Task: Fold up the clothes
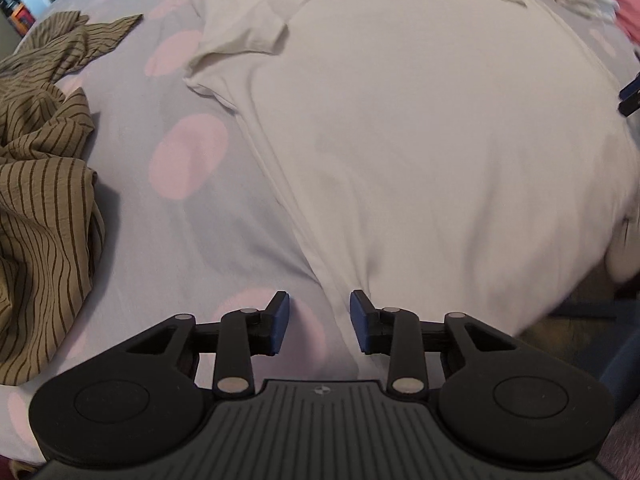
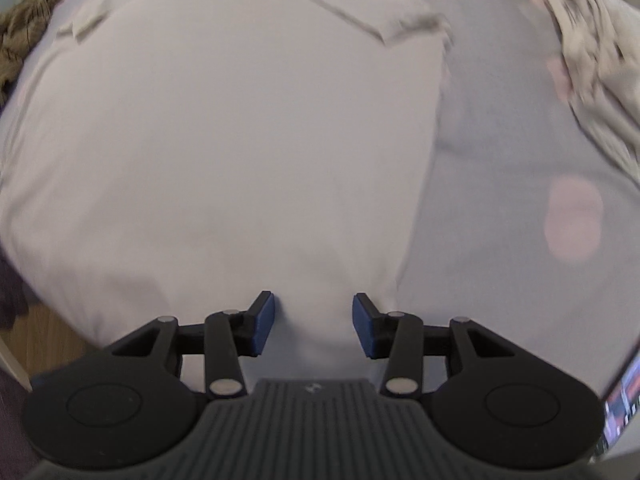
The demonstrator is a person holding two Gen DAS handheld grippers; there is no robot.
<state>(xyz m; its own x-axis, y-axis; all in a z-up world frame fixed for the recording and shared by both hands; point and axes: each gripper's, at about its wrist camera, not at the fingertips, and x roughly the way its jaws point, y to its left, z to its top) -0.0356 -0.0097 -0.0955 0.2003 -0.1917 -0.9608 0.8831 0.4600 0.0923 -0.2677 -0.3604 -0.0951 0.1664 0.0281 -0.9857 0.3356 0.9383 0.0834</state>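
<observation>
A white T-shirt (image 1: 400, 140) lies spread flat on the bed, sleeves at the far end. My left gripper (image 1: 319, 312) hovers open over the shirt's near left corner, and the side seam runs down between its blue pads. My right gripper (image 2: 314, 312) is open too, pointing down over the near right part of the T-shirt (image 2: 220, 140), just inside its right edge. Neither gripper has cloth pinched. In the left wrist view a dark, blue-tipped finger (image 1: 629, 98) of the right gripper shows at the far right edge.
The bedsheet (image 1: 180, 220) is pale grey with pink spots. An olive striped garment (image 1: 44, 184) lies crumpled to the left of the shirt. A rumpled beige garment (image 2: 600, 60) lies at the far right. The wooden floor (image 2: 48, 340) shows past the bed's near edge.
</observation>
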